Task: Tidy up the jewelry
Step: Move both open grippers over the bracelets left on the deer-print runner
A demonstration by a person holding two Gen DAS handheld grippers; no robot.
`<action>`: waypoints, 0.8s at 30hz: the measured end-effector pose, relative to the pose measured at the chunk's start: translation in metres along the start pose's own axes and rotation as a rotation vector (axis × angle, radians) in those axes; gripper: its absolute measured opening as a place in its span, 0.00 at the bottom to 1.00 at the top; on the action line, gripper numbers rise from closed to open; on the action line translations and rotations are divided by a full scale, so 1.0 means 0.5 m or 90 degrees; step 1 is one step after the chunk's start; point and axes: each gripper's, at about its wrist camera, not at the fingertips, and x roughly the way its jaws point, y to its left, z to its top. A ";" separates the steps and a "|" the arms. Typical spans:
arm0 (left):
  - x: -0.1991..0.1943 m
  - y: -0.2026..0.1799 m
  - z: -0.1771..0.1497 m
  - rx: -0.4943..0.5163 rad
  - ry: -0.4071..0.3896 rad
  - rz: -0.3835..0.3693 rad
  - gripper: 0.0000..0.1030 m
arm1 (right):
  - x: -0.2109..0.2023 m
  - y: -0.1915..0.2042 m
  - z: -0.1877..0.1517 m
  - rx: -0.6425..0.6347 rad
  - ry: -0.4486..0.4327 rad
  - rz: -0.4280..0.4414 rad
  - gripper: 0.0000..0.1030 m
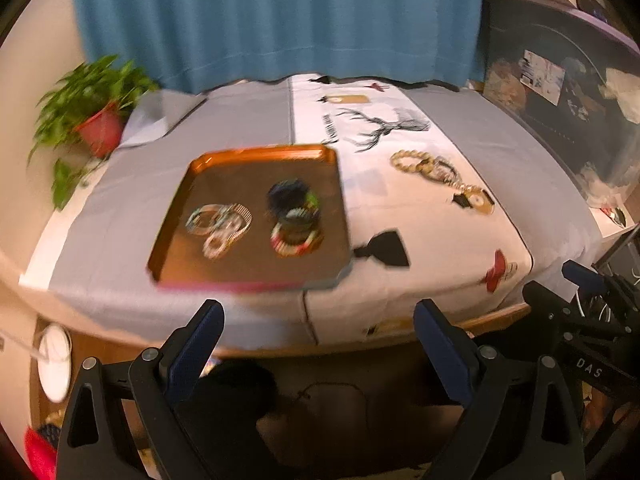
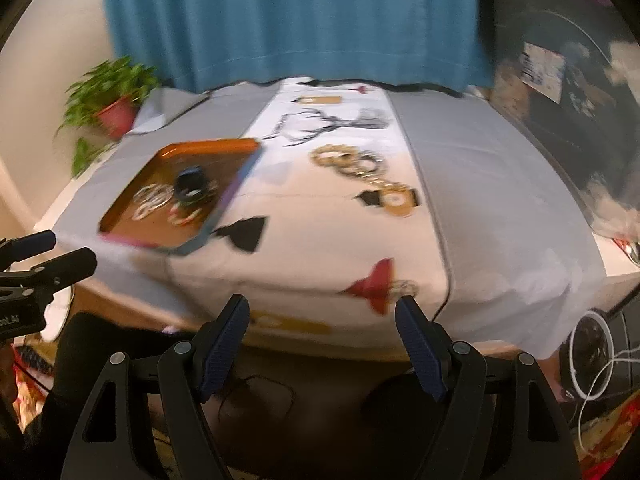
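Observation:
An orange tray (image 1: 192, 176) (image 2: 168, 152) lies on the cloth-covered table, holding several bracelets: pale rings (image 1: 218, 224) (image 2: 150, 200), a dark stack (image 1: 294, 200) (image 2: 192, 184) and a red-and-white one (image 1: 294, 242). Gold bead bracelets (image 1: 428, 164) (image 2: 352, 164) lie loose on the white cloth to the tray's right. My left gripper (image 1: 320, 312) hovers off the table's front edge, open and empty. My right gripper (image 2: 322, 308) is open and empty too, before the front edge farther right. Each gripper shows at the other view's side edge (image 1: 584, 276) (image 2: 36, 244).
A potted plant (image 1: 96, 116) (image 2: 116, 108) stands at the table's back left, with a blue curtain (image 1: 276, 20) behind. A dark cluttered cabinet (image 1: 560, 92) stands on the right. Cables (image 2: 592, 364) hang low right. The floor below the table edge is dark.

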 end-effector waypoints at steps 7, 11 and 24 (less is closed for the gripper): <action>0.099 -0.072 0.148 0.049 -0.016 -0.002 0.92 | 0.094 -0.106 0.097 0.044 -0.019 -0.045 0.74; 0.178 -0.116 0.231 0.076 -0.008 0.001 0.92 | 0.166 -0.164 0.161 0.055 -0.023 -0.065 0.74; 0.459 -0.163 0.350 0.089 0.081 0.003 0.92 | 0.404 -0.205 0.280 -0.025 0.037 -0.043 0.74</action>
